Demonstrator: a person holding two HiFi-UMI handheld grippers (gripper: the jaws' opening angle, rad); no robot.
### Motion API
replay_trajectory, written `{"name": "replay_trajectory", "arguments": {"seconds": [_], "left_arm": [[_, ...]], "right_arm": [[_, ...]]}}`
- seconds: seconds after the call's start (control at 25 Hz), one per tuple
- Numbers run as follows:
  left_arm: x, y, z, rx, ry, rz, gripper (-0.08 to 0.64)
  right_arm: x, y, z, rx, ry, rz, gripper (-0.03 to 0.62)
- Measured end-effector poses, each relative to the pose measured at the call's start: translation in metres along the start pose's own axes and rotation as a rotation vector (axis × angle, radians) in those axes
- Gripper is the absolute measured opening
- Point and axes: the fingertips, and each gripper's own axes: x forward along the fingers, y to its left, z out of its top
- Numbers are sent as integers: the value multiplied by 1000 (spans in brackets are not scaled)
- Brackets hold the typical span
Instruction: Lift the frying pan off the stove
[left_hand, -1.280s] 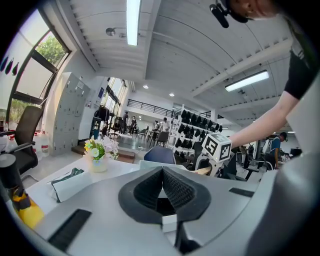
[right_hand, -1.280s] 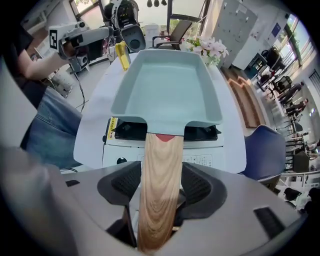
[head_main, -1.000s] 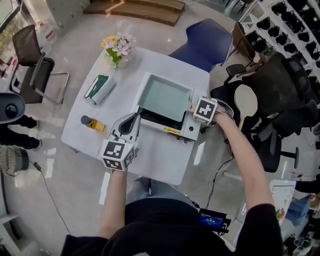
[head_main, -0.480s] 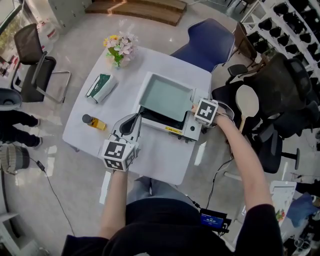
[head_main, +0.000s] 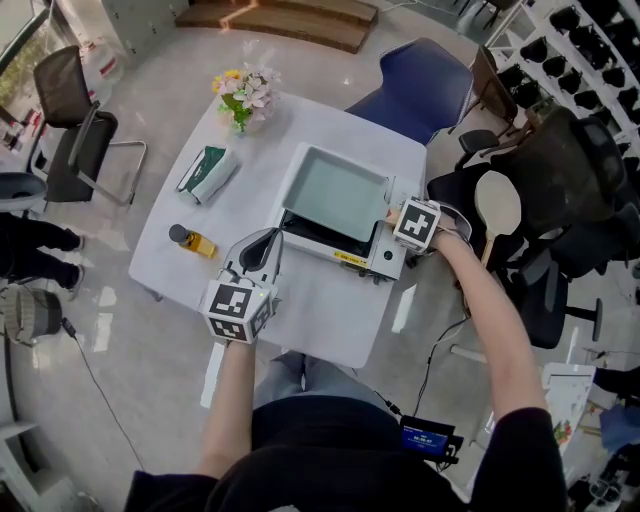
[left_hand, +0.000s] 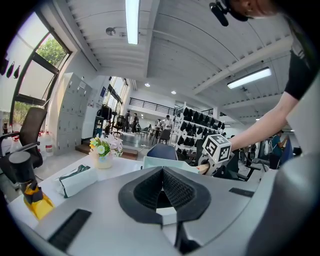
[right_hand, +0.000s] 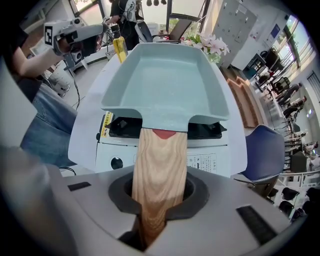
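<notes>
**Head view.** White table (head_main: 330, 320). Stove (head_main: 385, 258) on its right half. Pale green square pan (head_main: 335, 195) sits on top of the stove, not lifted. Right gripper (head_main: 408, 222) at the pan's right edge, pointing down, where the handle (head_main: 391, 213) sticks out. Left gripper (head_main: 258, 250) is over bare table just left of the stove's front corner, touching nothing. Flowers (head_main: 240, 95) at the far corner. Green-and-white pouch (head_main: 205, 172) left of the pan. Small yellow bottle (head_main: 190, 242) with a dark cap near the left edge. Blue chair (head_main: 415, 85) behind the table.

**Left gripper view.** Left gripper (left_hand: 162, 187) has its jaws together, with nothing between them. Beyond them lies table (left_hand: 120, 167), with the pan (left_hand: 170, 162) further off. The right gripper's marker cube (left_hand: 217, 149) is at the pan's right side. Flowers (left_hand: 102, 150), pouch (left_hand: 77, 180) and bottle (left_hand: 27, 185) are all to the left.

**Right gripper view.** Right gripper (right_hand: 157, 202) is clamped on the wooden handle (right_hand: 160, 160). The jaws have just been closing, and the pads press on both sides of the handle. The handle runs straight up to the pan (right_hand: 165, 85). The pan rests on the stove (right_hand: 210, 155), whose dark burner top shows under the near rim. Left gripper (right_hand: 75, 32) is far off at upper left. Bottle (right_hand: 120, 49) and flowers (right_hand: 212, 42) lie past the pan, with the chair (right_hand: 270, 150) to the right.
</notes>
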Motion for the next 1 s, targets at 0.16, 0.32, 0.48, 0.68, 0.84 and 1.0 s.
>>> {"name": "replay_trajectory", "arguments": {"seconds": [0.16,0.32,0.48,0.68,0.84,1.0], "left_arm": [[-5,4,1,-4,-5,15,18],[-7,4,3,-5,-9,21,18],[-7,3,5,1,-15,15,18],[-6,3,11,10,-25,18,18],[-2,-2,24,29,-42,8,18],[2,-11,42,59,-62,-6,18]], "right_arm": [[0,1,0,-2,-13,-10,55],[-6,9,-4,30,-49,1,55],[-21,10,-2,76,-138,-43,54],[-47,28,4,192,-305,-86,55],[-75,39,13,309,-481,-148,55],[-105,47,17,426,-657,-227,55]]}}
